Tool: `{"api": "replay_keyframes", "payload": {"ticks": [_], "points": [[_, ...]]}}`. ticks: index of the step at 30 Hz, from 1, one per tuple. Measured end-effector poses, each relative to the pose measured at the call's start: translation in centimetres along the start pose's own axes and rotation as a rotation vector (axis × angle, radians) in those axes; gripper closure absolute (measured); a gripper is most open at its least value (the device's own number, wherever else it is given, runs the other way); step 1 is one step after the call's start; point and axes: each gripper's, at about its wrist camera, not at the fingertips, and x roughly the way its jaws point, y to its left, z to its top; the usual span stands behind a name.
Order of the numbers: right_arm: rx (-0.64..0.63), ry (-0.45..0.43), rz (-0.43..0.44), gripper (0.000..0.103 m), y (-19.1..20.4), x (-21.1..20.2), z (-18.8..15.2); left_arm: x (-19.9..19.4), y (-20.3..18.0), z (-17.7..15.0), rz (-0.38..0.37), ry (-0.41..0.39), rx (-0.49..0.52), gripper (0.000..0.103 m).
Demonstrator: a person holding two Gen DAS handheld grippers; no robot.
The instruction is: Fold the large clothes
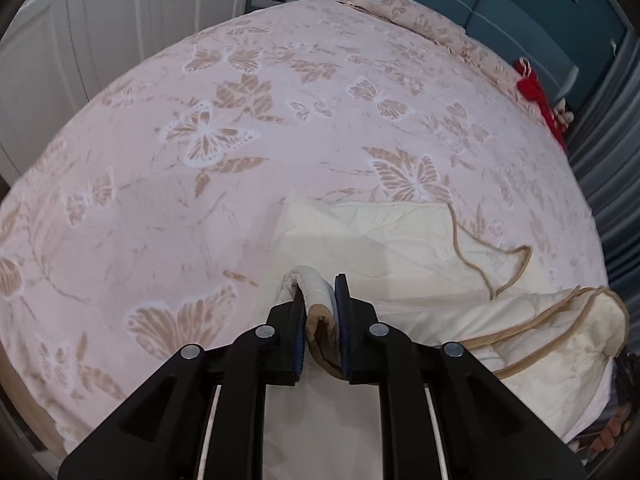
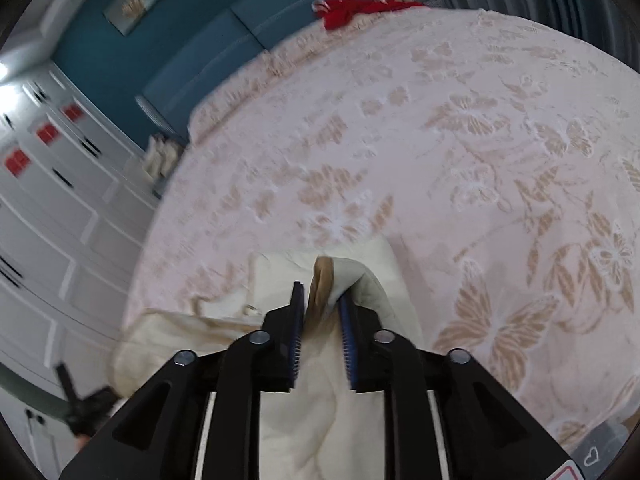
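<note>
In the left wrist view, the left hand-held gripper stands at a narrow gap with a rolled, tan-trimmed edge of the cream quilt pinched between its blue pads; the fold fills the gap and touches both pads. The rest of the quilt lies folded on the bed just ahead and to the right of the fingers, its tan piping looping loosely at the right, where more layers bunch near the bed's edge. A red cloth sits far off by the headboard. In the right wrist view, which is blurred, the right hand-held gripper is somewhat wider, with a tan-edged fold of the quilt rising between its fingers; the cloth lies against the right pad, while I cannot tell whether the left pad presses it. The quilt spreads below and left of the fingers on the bed, and the red cloth lies at the far end.
</note>
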Motion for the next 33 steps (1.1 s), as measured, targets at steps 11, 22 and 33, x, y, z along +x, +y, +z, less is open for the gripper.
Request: {"api": "replay_keyframes", "payload": {"ticks": [11, 22, 33], "points": [[-0.125, -0.058, -0.092, 0.045, -0.2, -1.8, 0.2, -6.3, 0.7, 2.1, -0.022, -0.206, 0.003, 0.005], [-0.166, 0.095, -0.165, 0.079, 0.6, 6.8, -0.3, 4.6, -1.0, 2.2, -0.070, 0.116, 0.004, 0.058], [-0.168, -0.063, -0.130, 0.097, 3.7, 5.6, 3.7, 1.4, -2.7, 7.1, -0.109, -0.058, -0.018, 0.093]]}}
